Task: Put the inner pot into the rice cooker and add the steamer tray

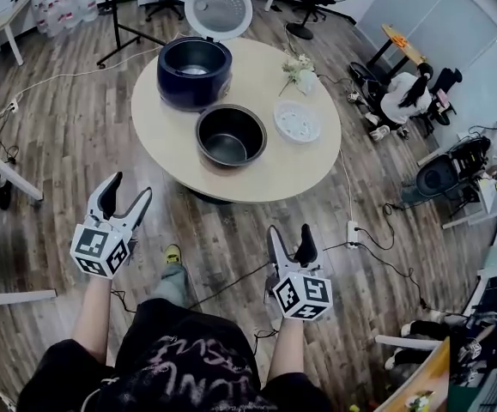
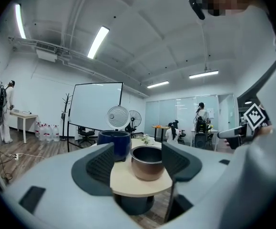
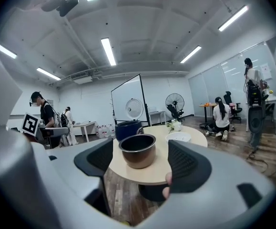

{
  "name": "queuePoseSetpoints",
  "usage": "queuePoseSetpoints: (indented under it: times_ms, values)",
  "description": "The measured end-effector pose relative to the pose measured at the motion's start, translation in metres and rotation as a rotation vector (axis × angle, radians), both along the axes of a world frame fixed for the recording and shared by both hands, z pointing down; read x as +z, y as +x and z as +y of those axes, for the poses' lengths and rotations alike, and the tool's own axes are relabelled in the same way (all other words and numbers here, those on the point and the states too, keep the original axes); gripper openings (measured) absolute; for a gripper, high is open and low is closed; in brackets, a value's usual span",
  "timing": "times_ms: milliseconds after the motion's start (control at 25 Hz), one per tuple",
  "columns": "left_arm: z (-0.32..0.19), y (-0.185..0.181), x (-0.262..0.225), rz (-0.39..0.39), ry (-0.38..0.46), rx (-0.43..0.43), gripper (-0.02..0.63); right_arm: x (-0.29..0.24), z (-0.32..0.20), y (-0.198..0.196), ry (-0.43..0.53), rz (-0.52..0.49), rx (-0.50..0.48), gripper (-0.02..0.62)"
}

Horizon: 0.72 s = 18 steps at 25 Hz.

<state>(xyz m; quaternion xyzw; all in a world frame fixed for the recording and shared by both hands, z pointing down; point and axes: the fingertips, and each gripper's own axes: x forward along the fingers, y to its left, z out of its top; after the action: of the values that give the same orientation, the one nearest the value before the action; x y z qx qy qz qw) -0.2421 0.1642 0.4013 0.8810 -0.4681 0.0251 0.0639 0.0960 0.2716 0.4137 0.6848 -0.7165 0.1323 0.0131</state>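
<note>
On the round table (image 1: pixel 291 166), the inner pot (image 1: pixel 230 135) sits upright just in front of the dark blue rice cooker (image 1: pixel 194 71), whose lid (image 1: pixel 219 9) stands raised. The white steamer tray (image 1: pixel 297 121) lies to the pot's right — near, not touching. The left claw (image 1: pixel 130 187) and right claw (image 1: pixel 289 230) are over the wooden floor (image 1: pixel 214 230), short of the table. Jaws are spread apart with nothing between them — both point toward the pot.
</note>
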Motion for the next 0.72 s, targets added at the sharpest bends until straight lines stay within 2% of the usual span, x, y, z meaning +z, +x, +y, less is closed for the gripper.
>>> queuePoseSetpoints:
  times_ms: [400, 720]
  values:
    - [-0.131, 0.017, 0.023, 0.023, -0.082, 0.08, 0.308, 0.008, -0.118, -0.001, -0.075, 0.016, 0.055, 0.362]
    - [-0.195, 0.048, 0.034, 0.026, -0.133, 0.183, 0.308, 0.016, -0.174, -0.004, -0.111, 0.012, 0.099, 0.36]
